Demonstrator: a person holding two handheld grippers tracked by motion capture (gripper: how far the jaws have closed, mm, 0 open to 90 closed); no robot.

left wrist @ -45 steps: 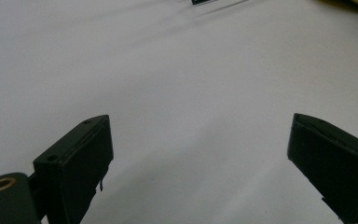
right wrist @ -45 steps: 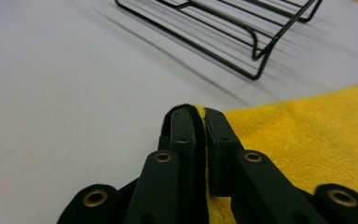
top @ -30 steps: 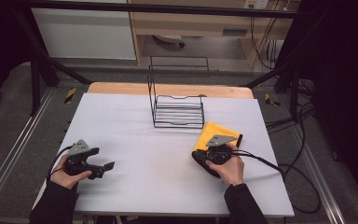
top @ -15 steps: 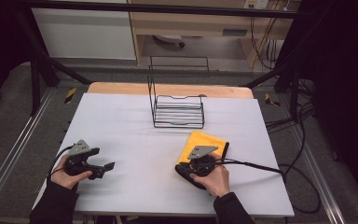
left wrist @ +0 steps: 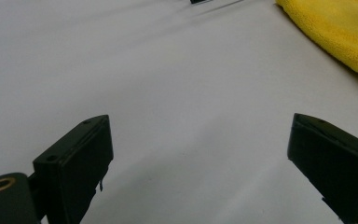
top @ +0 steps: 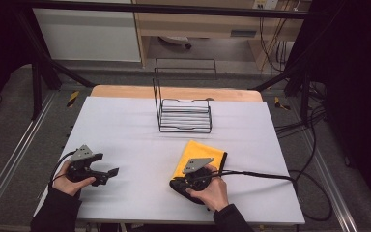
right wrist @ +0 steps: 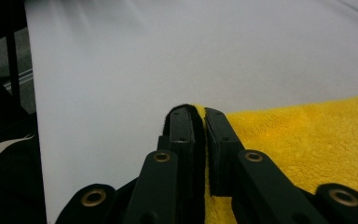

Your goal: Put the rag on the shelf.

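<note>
My right gripper has its jaws clenched on the edge of the yellow cloth, which lies flat on the white surface in front of the wire rack. My left gripper rests well apart from the cloth, jaws released with nothing between them

cloth: yellow, fuzzy terry | table: matt white, smooth | rack: black wire

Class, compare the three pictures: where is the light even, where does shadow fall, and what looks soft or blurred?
High view: table evenly lit, surroundings dark. Left gripper view: near jaws soft, yellow cloth sharper, its shadow beneath. Right gripper view: right gripper pinching the cloth edge, far table blurred.
</note>
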